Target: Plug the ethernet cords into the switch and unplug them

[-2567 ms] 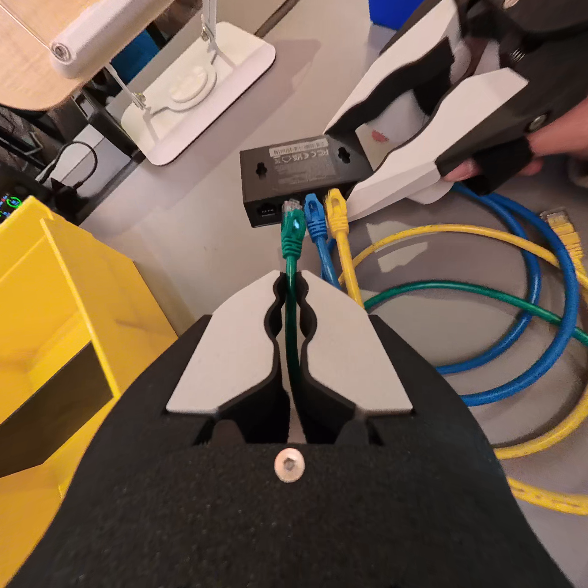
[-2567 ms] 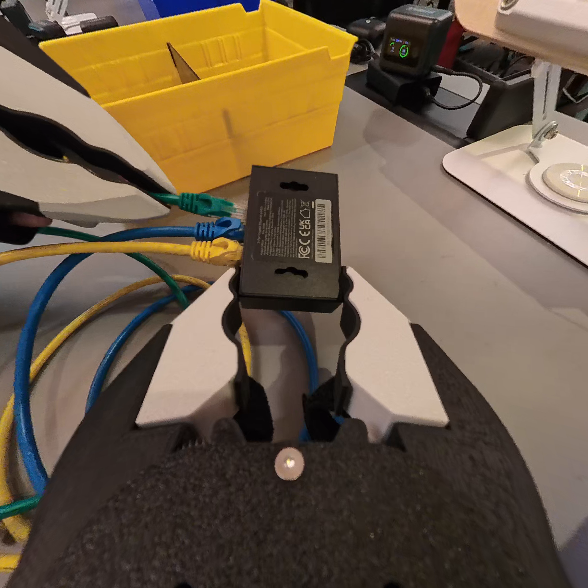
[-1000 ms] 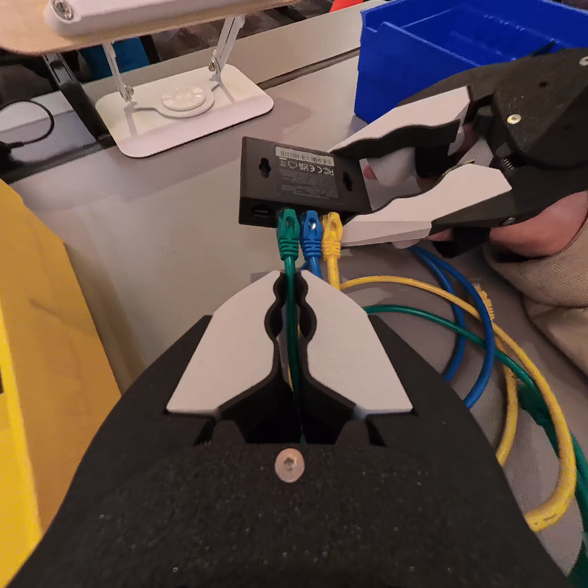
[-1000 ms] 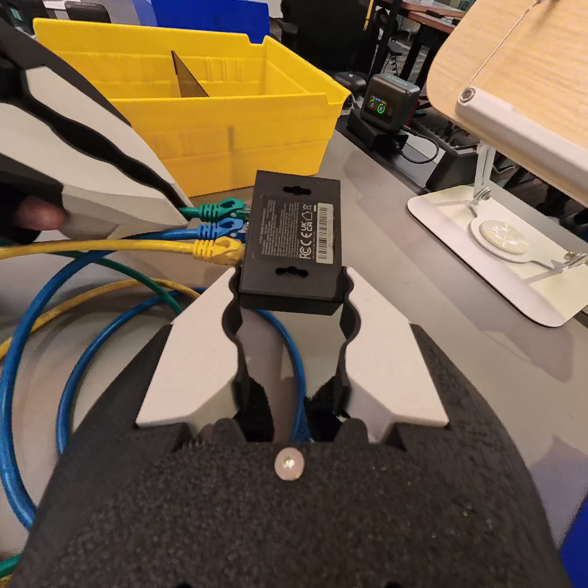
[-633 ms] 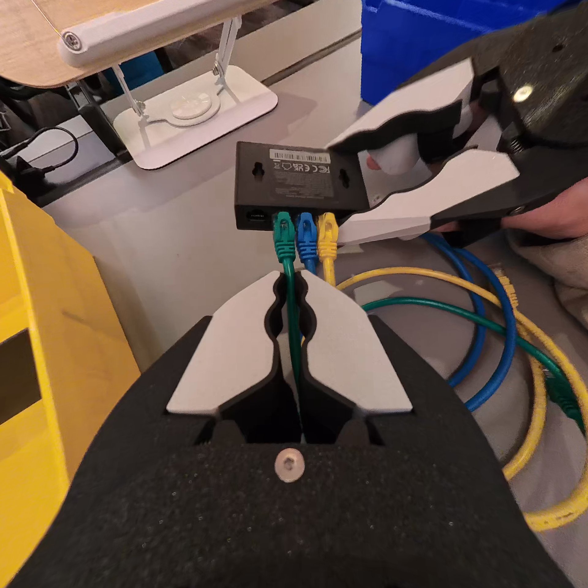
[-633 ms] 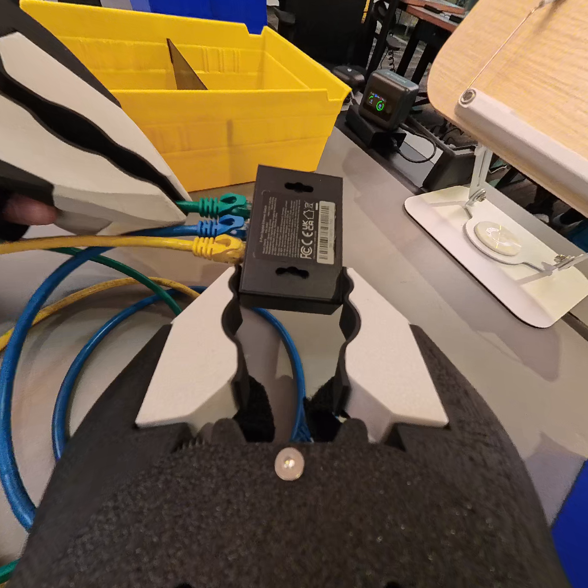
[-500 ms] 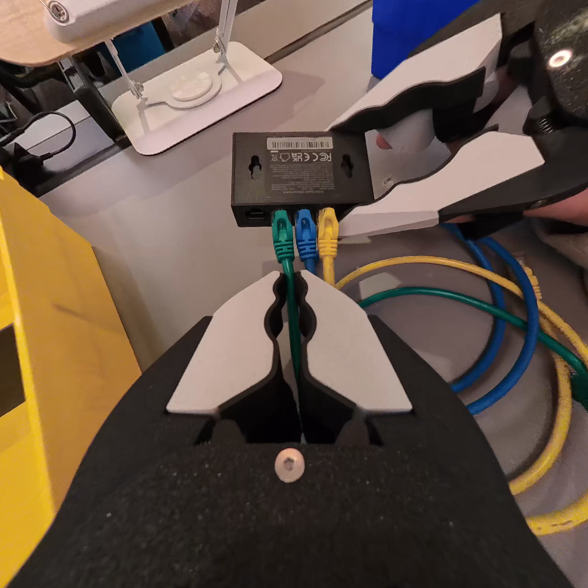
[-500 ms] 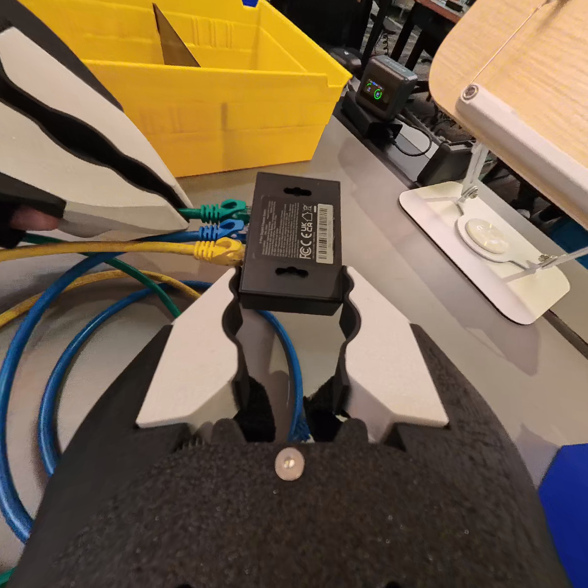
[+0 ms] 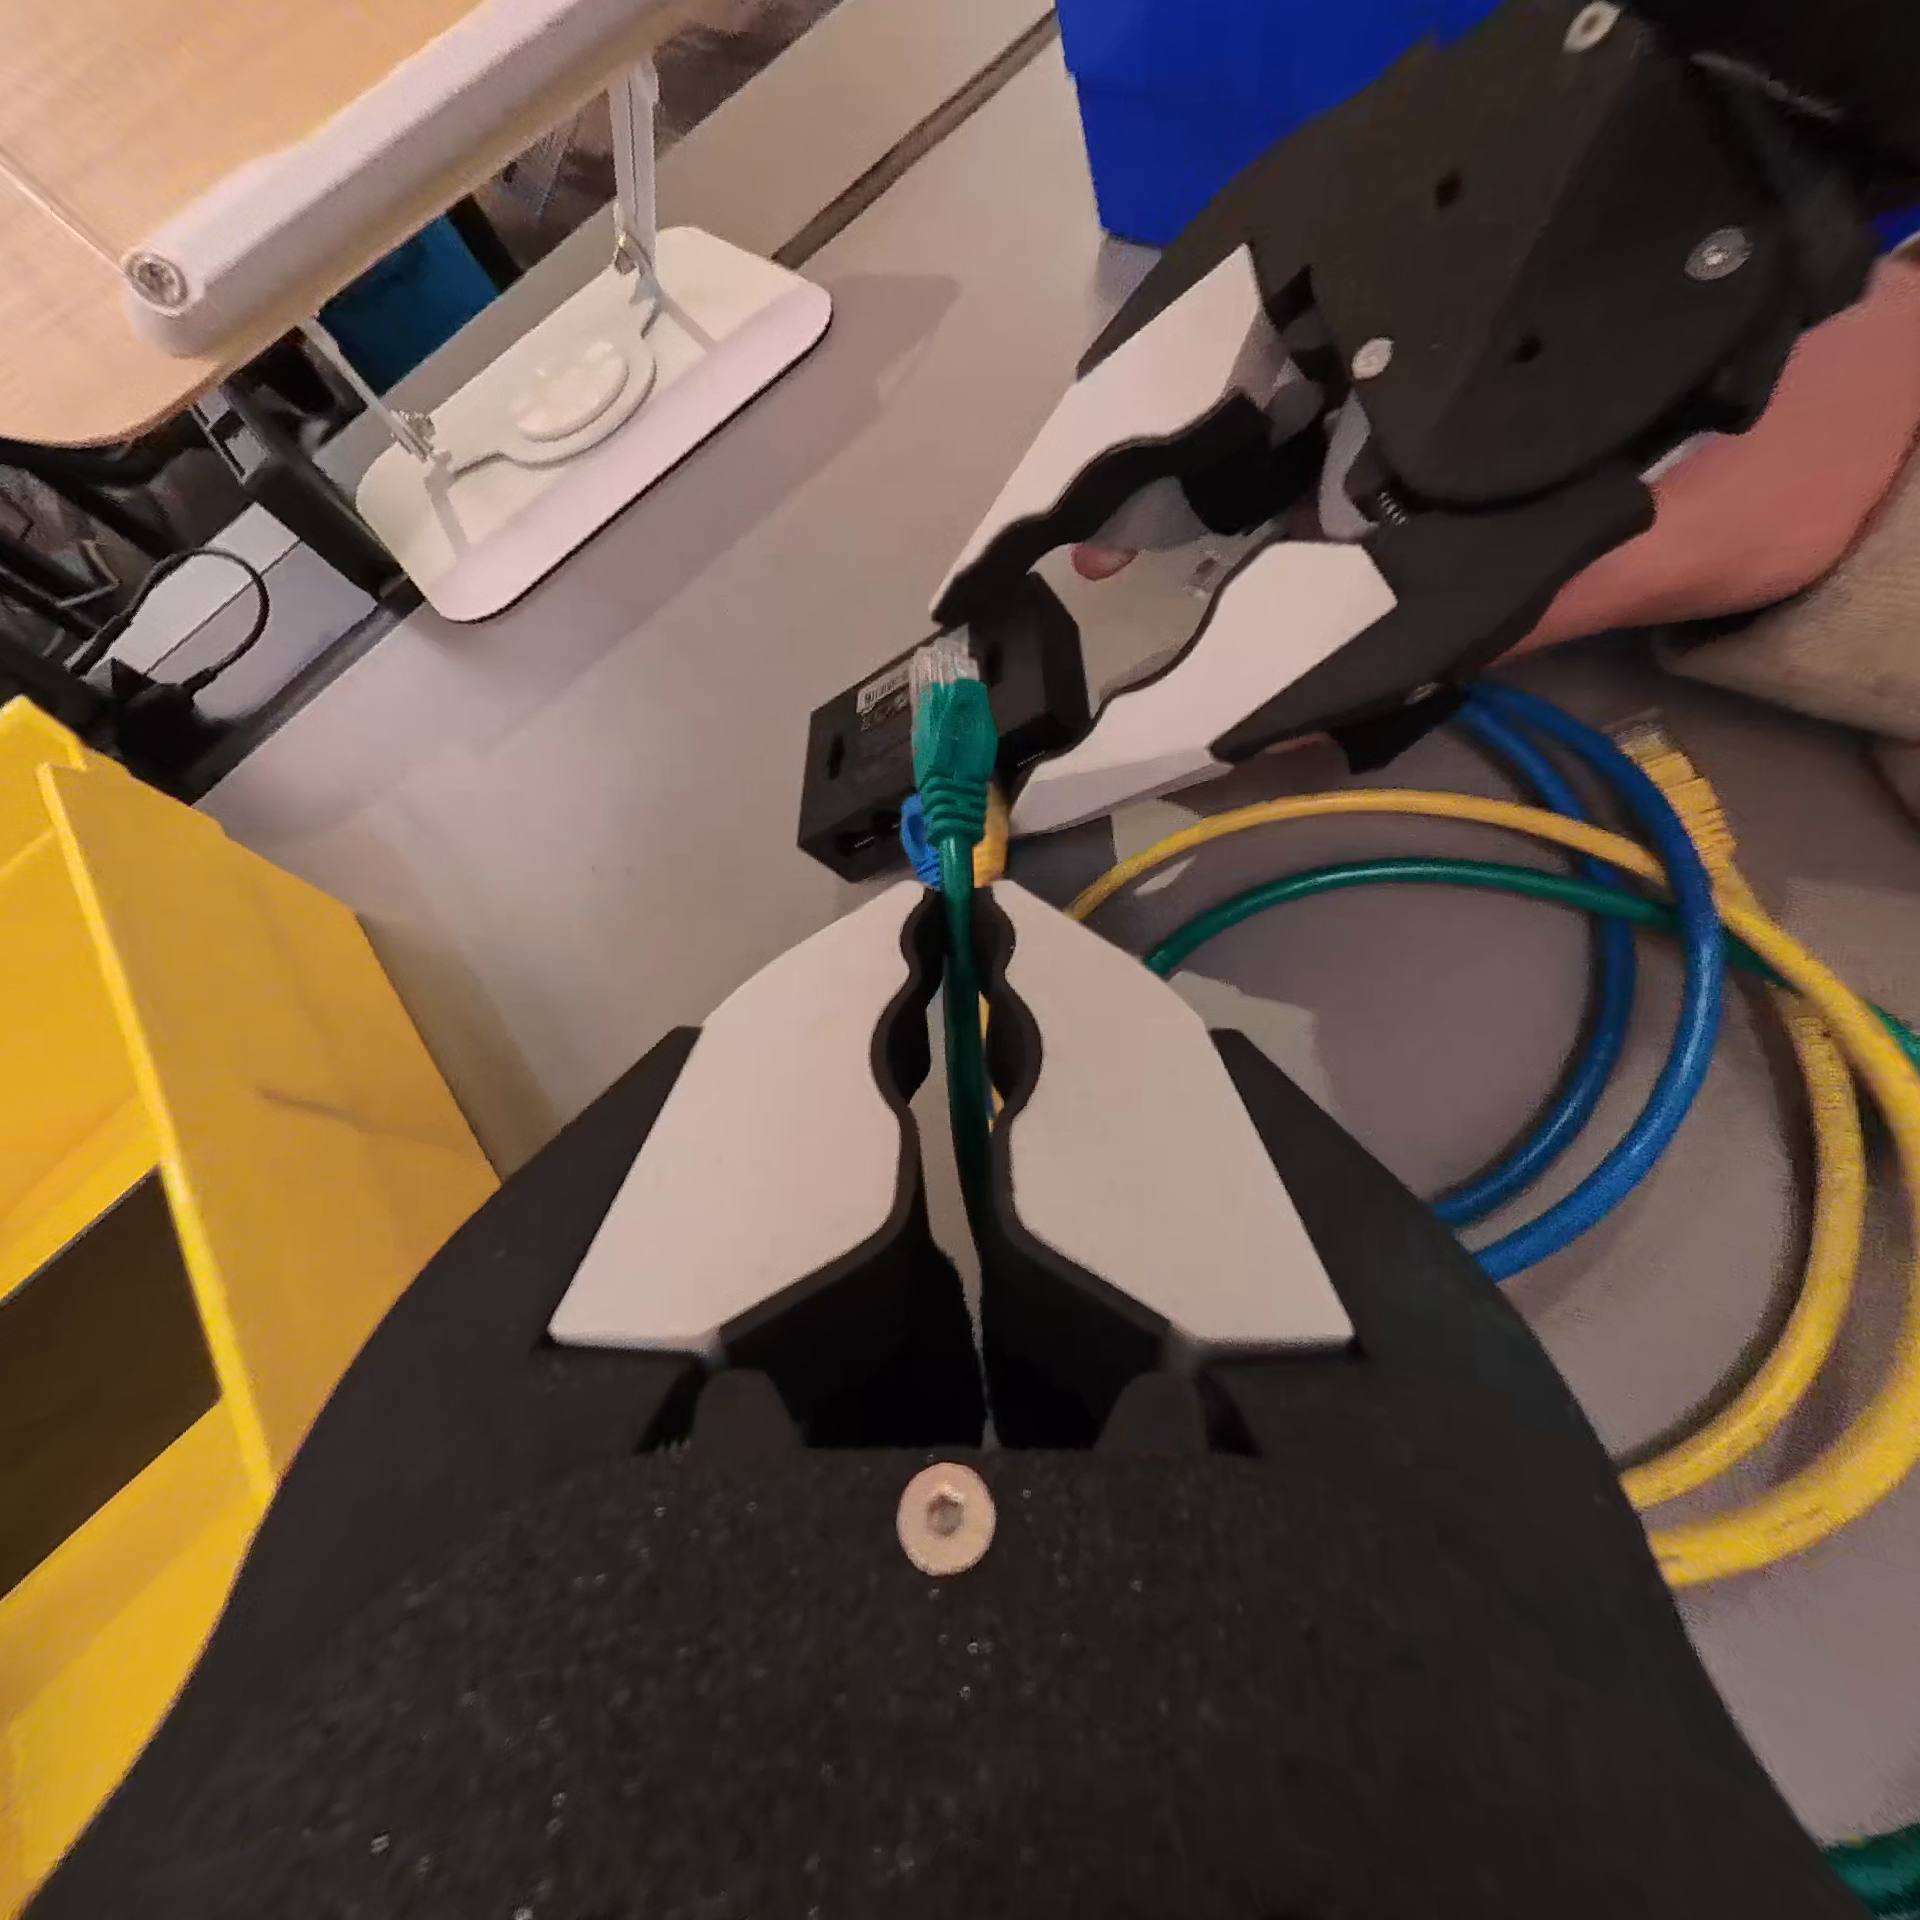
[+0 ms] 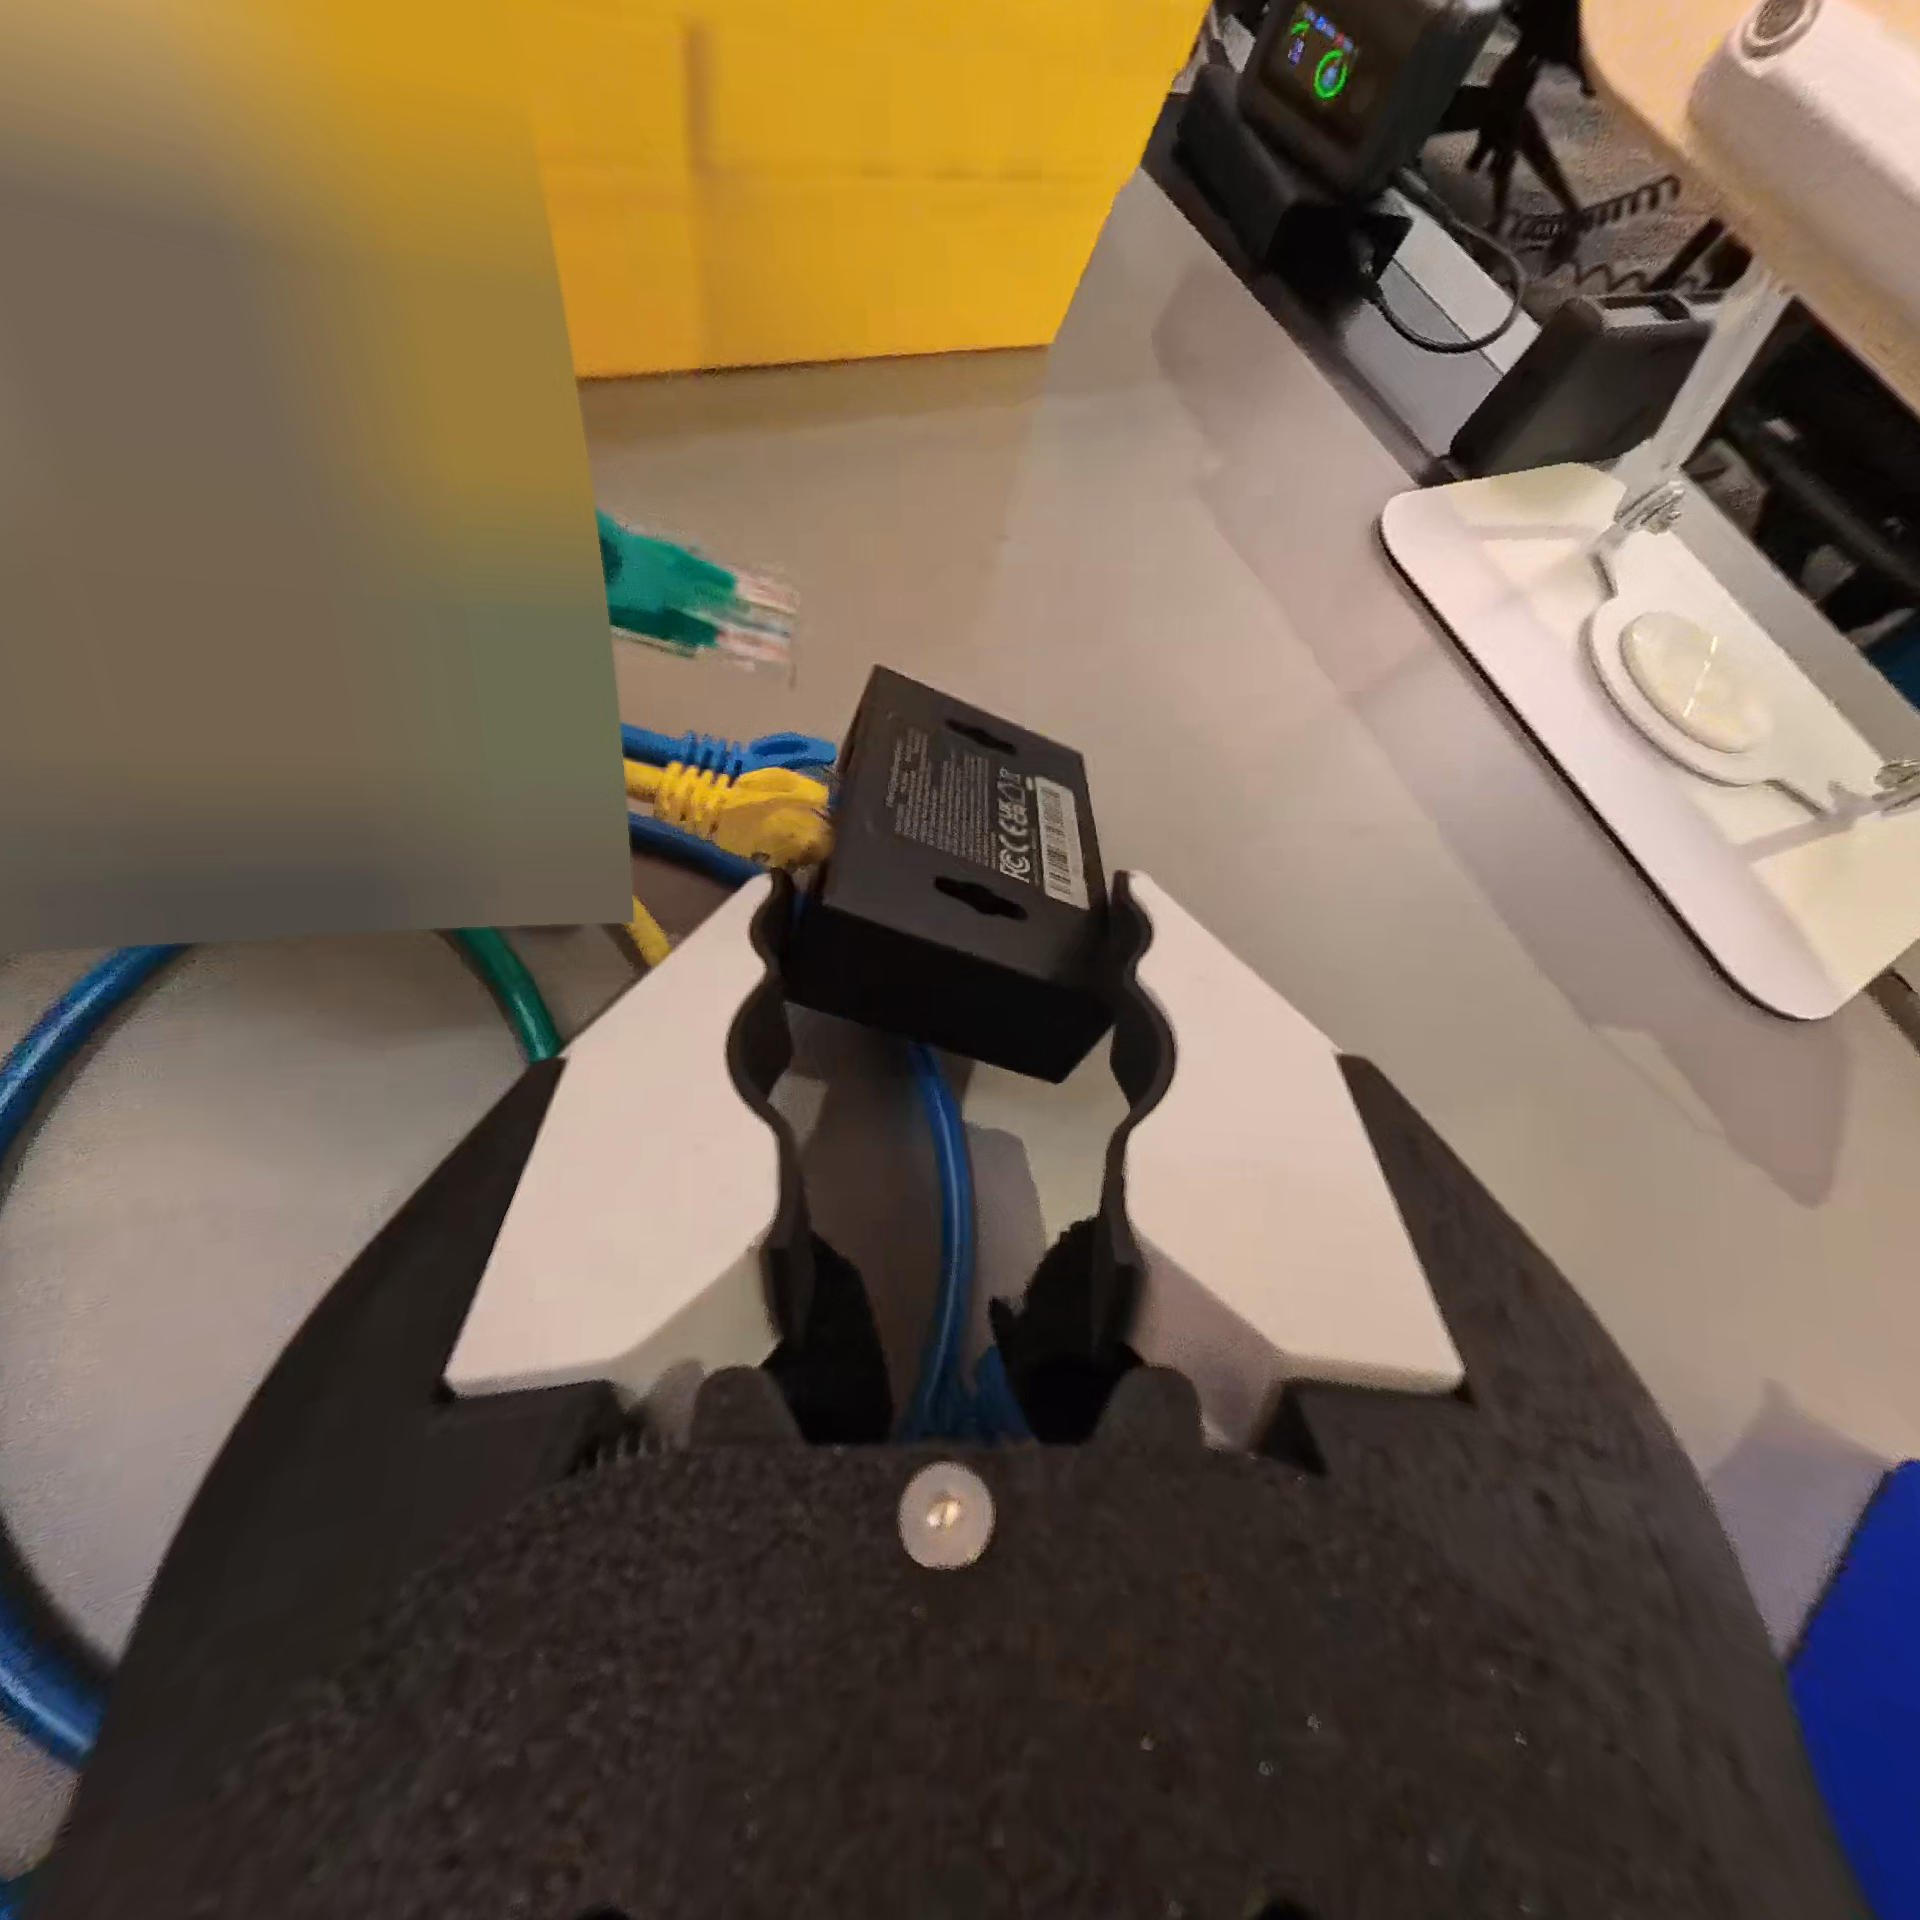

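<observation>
My left gripper [image 9: 961, 906] is shut on the green cord [image 9: 964, 1039]. Its green plug [image 9: 945, 727] stands free above the black switch [image 9: 857, 769], out of its port. My right gripper [image 10: 945, 894] is shut on the end of the switch [image 10: 966, 831] and holds it tilted just above the table. It also shows in the left wrist view [image 9: 1023, 707]. The blue plug [image 10: 748, 750] and yellow plug [image 10: 748, 816] sit in the switch's ports. The green plug [image 10: 707, 603] shows blurred to the switch's left.
A yellow bin [image 9: 156, 1143] stands close on the left and a blue bin [image 9: 1195, 94] at the back right. A white stand base [image 9: 592, 416] lies behind the switch under a wooden board. Loops of blue, yellow and green cord [image 9: 1662, 1039] lie on the grey table. The gap from one gripper's tips to the other's is roughly 10 cm.
The green plug has come out of the switch and my left gripper has pulled it back and up. My right gripper has tilted the switch and lowered it toward the table.
</observation>
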The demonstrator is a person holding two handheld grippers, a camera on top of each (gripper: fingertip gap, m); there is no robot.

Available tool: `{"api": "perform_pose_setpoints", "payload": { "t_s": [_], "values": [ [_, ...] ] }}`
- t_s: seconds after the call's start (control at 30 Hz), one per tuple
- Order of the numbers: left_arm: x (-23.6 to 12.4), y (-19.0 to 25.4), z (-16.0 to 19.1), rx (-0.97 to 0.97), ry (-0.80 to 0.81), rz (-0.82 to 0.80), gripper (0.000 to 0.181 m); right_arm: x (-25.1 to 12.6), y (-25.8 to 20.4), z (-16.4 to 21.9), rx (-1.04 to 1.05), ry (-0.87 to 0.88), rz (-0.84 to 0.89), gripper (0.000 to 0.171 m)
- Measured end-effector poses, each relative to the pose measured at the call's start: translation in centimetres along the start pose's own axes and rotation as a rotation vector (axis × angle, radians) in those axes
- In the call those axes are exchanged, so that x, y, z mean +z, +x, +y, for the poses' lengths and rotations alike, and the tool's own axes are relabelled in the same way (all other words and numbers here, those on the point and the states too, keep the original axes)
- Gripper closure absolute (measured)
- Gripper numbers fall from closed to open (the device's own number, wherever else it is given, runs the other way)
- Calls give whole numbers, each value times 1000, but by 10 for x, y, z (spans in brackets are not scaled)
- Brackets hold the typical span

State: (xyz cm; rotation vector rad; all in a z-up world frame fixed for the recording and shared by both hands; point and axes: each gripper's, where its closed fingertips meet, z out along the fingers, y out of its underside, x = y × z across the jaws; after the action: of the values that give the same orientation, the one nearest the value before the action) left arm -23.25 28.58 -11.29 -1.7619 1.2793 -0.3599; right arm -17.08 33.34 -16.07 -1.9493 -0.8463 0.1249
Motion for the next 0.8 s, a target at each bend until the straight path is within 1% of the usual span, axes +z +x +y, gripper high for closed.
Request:
{"api": "perform_pose_setpoints", "payload": {
  "t_s": [0.03, 0.1, 0.2, 0.27, 0.33, 0.43, 0.53, 0.67, 0.73, 0.8],
  "values": [
    [1, -3, 4, -4, -20, -10, 175, 1, 0, 4, -5, -26, 3, 111],
    [1, -9, 13, -51, -74, -15, 176, 1, -5, 14, 37, -78, -61, 112],
    [4, -9, 26, -142, -149, 17, 176, -6, -9, 18, 142, -89, -152, 112],
    [9, -6, 34, -153, -188, 22, 176, -8, -8, 19, 242, -107, -190, 112],
    [12, -4, 39, -153, -203, 22, 176, -12, -9, 22, 317, -167, -225, 111],
    [14, -1, 41, -175, -213, 45, 176, -12, -13, 29, 319, -250, -260, 109],
    [17, 4, 46, -202, -230, 84, 176, -11, -11, 34, 300, -304, -255, 102],
    [19, 5, 53, -209, -255, 91, 176, -6, -9, 36, 271, -363, -249, 94],
    [21, 6, 56, -215, -260, 97, 176, -1, -11, 35, 274, -386, -266, 94],
    [23, 7, 59, -219, -267, 97, 176, 4, -12, 33, 222, -409, -265, 101]
  ]
}}
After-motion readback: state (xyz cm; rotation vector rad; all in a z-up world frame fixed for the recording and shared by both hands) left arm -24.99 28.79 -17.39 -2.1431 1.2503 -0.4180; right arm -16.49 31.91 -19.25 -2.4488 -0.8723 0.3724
